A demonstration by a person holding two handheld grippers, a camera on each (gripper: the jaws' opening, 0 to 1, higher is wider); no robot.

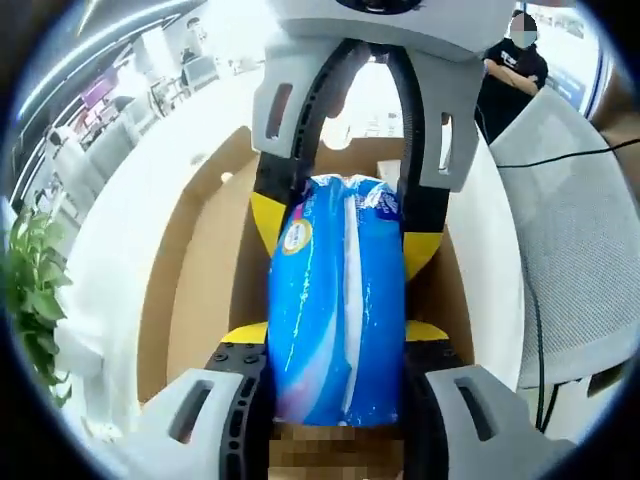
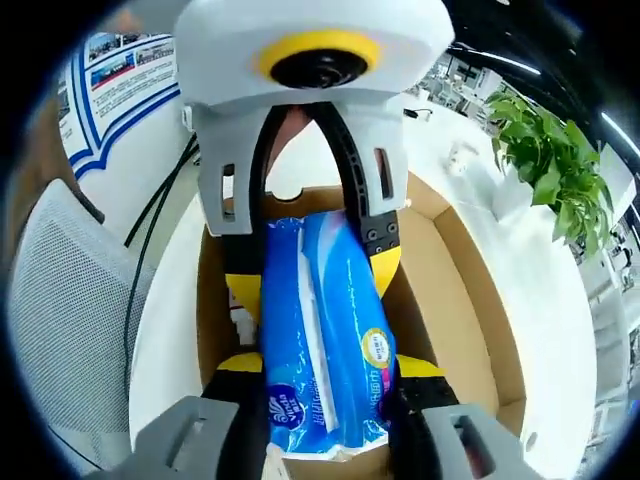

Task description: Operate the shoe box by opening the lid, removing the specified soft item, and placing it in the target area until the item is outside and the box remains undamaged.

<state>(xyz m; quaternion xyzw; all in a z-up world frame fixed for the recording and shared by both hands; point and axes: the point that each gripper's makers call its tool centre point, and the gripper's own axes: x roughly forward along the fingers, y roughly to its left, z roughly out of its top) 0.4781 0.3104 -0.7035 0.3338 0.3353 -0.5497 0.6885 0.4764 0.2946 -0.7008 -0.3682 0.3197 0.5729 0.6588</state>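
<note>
A blue soft pack with white print [image 1: 335,310] [image 2: 320,330] hangs over the open brown shoe box [image 1: 200,250] [image 2: 455,290]. Two grippers hold it from opposite ends. In the left gripper view my left gripper [image 1: 335,335] rises from the bottom, shut on the pack's near end with its yellow pads against both sides. The right gripper [image 1: 345,230] reaches in from the top and clamps the far end. In the right gripper view my right gripper [image 2: 325,365] is shut on the near end, and the left gripper [image 2: 315,278] grips the far end from above.
The box lies on a white table [image 1: 110,270] [image 2: 545,300]. A grey mesh chair [image 1: 570,230] [image 2: 70,300] stands beside the table, with black cables [image 1: 560,155] [image 2: 165,200] running past it. A green plant [image 1: 35,290] [image 2: 545,150] stands at the other side. A person [image 1: 510,75] stands further back.
</note>
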